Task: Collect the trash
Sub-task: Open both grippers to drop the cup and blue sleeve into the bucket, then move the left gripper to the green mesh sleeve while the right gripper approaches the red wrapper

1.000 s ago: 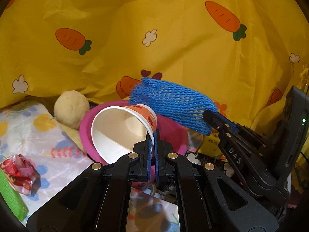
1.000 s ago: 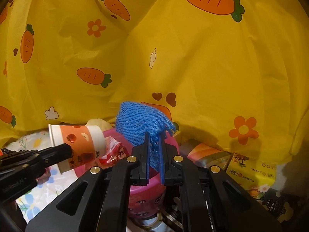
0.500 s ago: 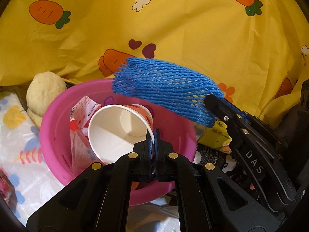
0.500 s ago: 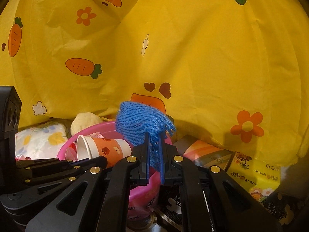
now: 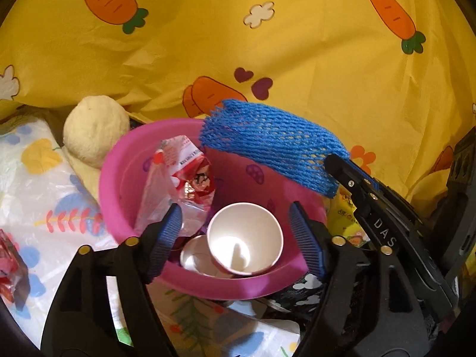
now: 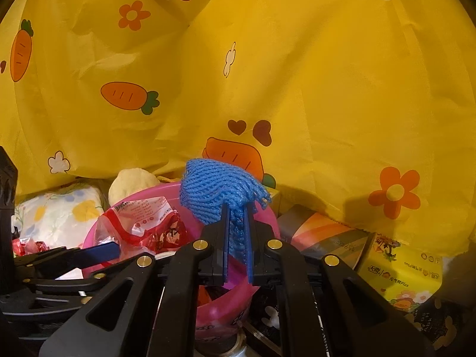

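Yellow carrot-print cloth [image 5: 297, 44] fills the whole backdrop in both views, with a floral plastic sheet [image 5: 44, 184] covering the tabletop down on the left. So compared to half a second ago, the big change is the left claw [image 5: 238, 232]: it was pinched on the rim of the paper cup [image 5: 245, 239], now its jaws are spread wide and the cup is sitting loose inside the pink basin [image 5: 119, 178], mouth facing the camera, leaning on another white cup [image 5: 193, 257] at the bottom. No contact between the blue pads [image 5: 165, 235] and the cup that I can see. A red and clear snack wrapper [image 5: 184, 178] stands up in the basin just left of the cup.

Right claw [image 6: 236, 238] hasn't changed its grip, still clamped on the blue foam net [image 6: 217, 190], which hangs over the far right rim of the basin [image 6: 267, 217], same as before. From the left camera the net [image 5: 273, 142] pokes out sideways above the basin rim.

Other stuff around: a cream fuzzy ball [image 5: 93, 129] right behind the basin on the left, a crumpled red wrapper [image 5: 7, 270] lying on the sheet at the far left edge, a yellow tissue pack [image 6: 398, 270] and a striped box [image 6: 324, 238] off to the right.
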A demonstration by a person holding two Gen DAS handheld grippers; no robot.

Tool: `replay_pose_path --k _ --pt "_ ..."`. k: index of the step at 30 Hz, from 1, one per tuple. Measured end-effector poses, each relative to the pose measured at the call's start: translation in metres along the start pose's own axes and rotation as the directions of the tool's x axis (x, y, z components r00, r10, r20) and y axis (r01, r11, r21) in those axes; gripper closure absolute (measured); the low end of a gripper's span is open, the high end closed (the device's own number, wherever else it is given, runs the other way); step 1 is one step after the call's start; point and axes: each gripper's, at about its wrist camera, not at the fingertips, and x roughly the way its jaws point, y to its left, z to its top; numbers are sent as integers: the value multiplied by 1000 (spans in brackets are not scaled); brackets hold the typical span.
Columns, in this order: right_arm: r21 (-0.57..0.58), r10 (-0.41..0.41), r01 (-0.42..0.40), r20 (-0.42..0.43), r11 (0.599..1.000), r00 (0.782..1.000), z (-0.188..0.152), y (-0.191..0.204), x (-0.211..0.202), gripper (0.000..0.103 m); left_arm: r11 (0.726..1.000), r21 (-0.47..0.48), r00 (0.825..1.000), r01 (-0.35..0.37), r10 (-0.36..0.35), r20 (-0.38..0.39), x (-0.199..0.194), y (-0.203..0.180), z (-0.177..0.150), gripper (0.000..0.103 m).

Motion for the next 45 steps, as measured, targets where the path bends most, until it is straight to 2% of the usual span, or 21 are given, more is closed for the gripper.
replay_pose_path --k 3,5,7,10,12,17,23,32,38,45 --pt "-1 14 -14 3 1000 1000 1 3 0 85 998 -51 997 -35 39 70 -26 11 2 14" --pt "3 23 -23 10 1000 1000 2 5 -2 60 995 -66 990 -78 85 115 -43 15 1 10" --pt "2 28 -28 19 1000 999 3 7 -4 54 990 -69 979 -120 130 158 -59 18 0 6" --pt "17 36 -36 27 999 999 3 6 -10 47 981 -80 961 -177 190 201 -80 22 -6 6" --pt "23 40 -41 38 999 998 3 6 -16 43 973 -88 948 -215 229 219 -92 26 -9 6" --pt "29 59 -61 71 998 996 0 13 -36 26 955 -111 923 -276 295 249 -119 35 -24 6" --pt "6 117 -118 85 993 989 -12 34 -60 18 926 -163 890 -339 372 264 -151 49 -48 6" --pt "-50 256 -253 61 966 965 -33 87 -92 16 853 -231 817 -469 518 254 -204 73 -90 6" --pt "-111 350 -347 4 931 937 -48 138 -100 16 778 -287 745 -559 623 240 -249 99 -113 6" --pt "-172 429 -435 -75 884 900 -67 196 -100 16 707 -362 678 -607 699 228 -292 130 -131 6"
